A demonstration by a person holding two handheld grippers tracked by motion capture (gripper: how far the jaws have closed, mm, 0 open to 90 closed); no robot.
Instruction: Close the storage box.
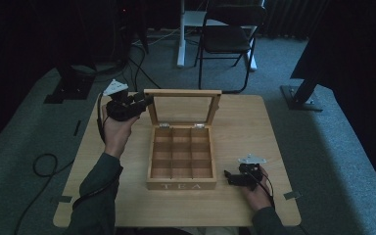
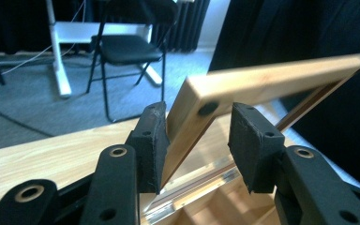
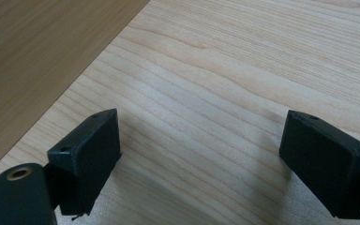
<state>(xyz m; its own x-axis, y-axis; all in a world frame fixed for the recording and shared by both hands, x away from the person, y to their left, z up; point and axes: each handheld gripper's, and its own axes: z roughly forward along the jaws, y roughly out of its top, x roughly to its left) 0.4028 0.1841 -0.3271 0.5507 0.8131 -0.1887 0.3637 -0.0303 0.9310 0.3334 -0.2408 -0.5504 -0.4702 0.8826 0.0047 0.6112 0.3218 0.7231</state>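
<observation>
Left gripper (image 1: 144, 102) raised at upper left, jaws parted; right gripper (image 1: 229, 177) low at lower right, jaws spread wide.

tea box (image 3: 33, 61) cut off by the right gripper view's edge.

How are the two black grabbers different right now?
The left gripper has the tea box lid's corner between its jaws, with a gap on one side; the right gripper has only bare table between its wide-open jaws. The left is raised at the lid; the right sits low beside the box. Both are black.
</observation>
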